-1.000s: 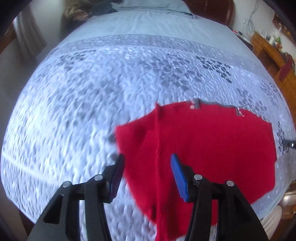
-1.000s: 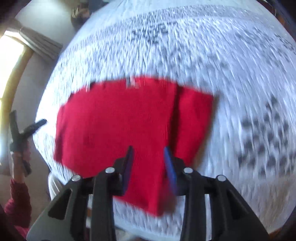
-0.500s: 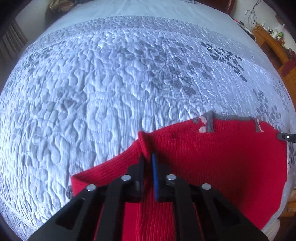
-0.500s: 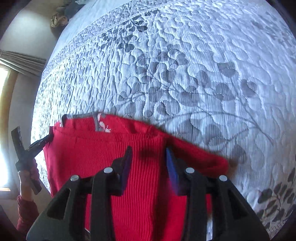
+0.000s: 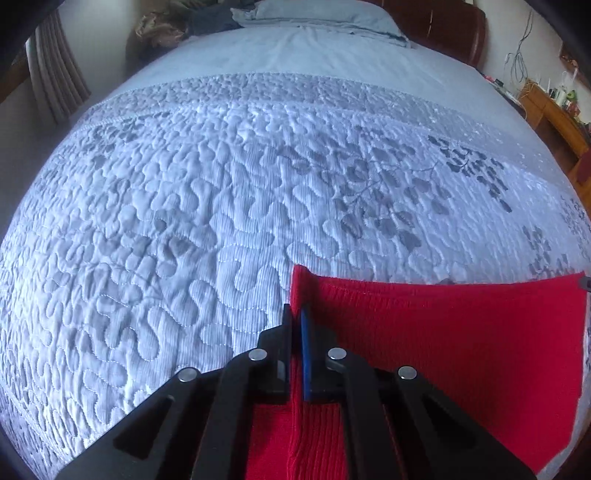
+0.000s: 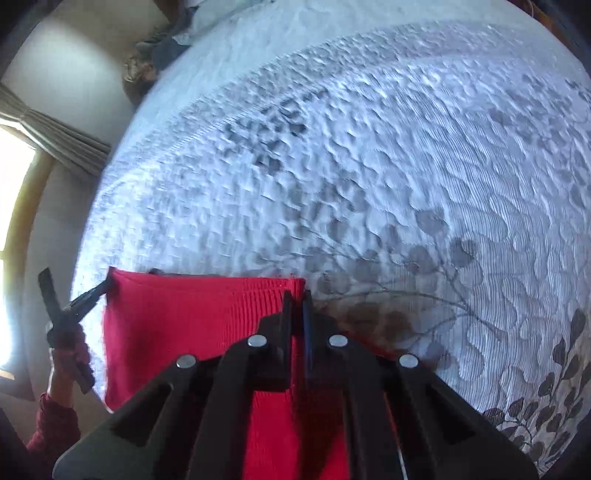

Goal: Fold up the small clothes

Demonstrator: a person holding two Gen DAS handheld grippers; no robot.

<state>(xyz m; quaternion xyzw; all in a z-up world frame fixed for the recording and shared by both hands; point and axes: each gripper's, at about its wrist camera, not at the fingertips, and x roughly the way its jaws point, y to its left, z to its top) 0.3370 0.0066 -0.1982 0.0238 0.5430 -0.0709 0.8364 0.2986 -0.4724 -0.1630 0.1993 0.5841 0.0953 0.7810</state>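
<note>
**Both corners pinched, ready to carry the fold**

The wide bed with its pale grey quilted leaf-patterned bedspread fills both views. At its near edge lies the red ribbed-knit small garment, spread between the two hands.

The step in hand looks like the grasp before a fold. The left gripper is pressed together on the garment's left edge, and red knit shows between its pads. The right gripper is likewise clamped on the right edge.

The next move probably calls for lifting both edges together and level, keeping the knit taut so the fold lands square.

Only the left wrist view shows the blue-grey pillow and brown headboard. Only the right wrist view shows the bright window, beige curtain and the person's red sleeve.
</note>
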